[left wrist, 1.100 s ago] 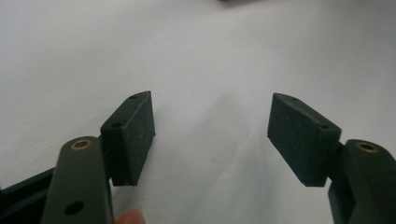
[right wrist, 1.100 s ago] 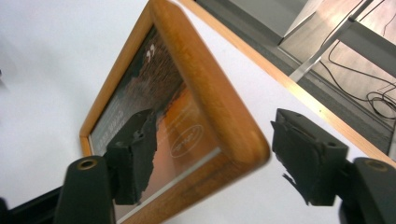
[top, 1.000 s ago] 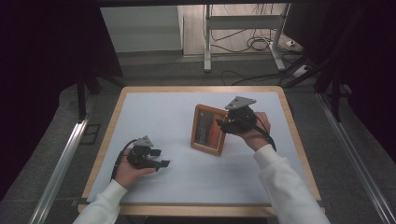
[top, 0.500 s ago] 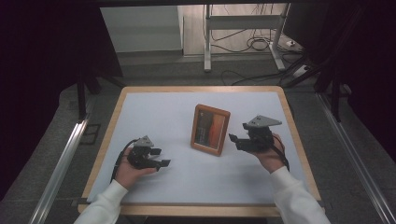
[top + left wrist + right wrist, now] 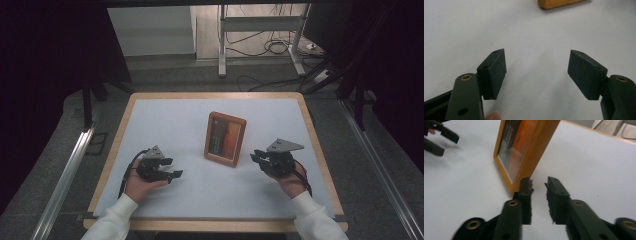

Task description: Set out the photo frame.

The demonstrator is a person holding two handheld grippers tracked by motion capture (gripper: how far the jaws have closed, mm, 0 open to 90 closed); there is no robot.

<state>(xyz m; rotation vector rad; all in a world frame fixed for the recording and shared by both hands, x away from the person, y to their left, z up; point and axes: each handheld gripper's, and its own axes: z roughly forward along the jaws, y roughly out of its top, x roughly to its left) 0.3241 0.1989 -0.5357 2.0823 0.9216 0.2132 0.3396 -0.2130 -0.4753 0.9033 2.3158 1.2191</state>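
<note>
**Wooden picture frame upright at mid-table, both grippers clear of it**

A wooden picture frame (image 5: 225, 138) stands upright near the middle of the white table top (image 5: 165, 120), its glazed front, with an orange and dark picture, facing the person's side. It is the landmark for all that follows.

The right gripper (image 5: 258, 157) sits just right of the frame, low over the table, its tips pointing at the frame's right edge. In the right gripper view its jaws have just been closing and now stand nearly together with a narrow slit between the pads (image 5: 526, 195); nothing is between them. The left pad lies just beside the frame's near lower corner (image 5: 510, 185); whether it touches the wood cannot be told.

The left gripper (image 5: 175, 174) rests well to the left of the frame, nearer the person, held in the left hand (image 5: 140, 182). Its jaws are spread wide, with bare table between the pads (image 5: 496, 68), and the frame's wooden edge (image 5: 556, 3) lies well ahead of them.
</note>
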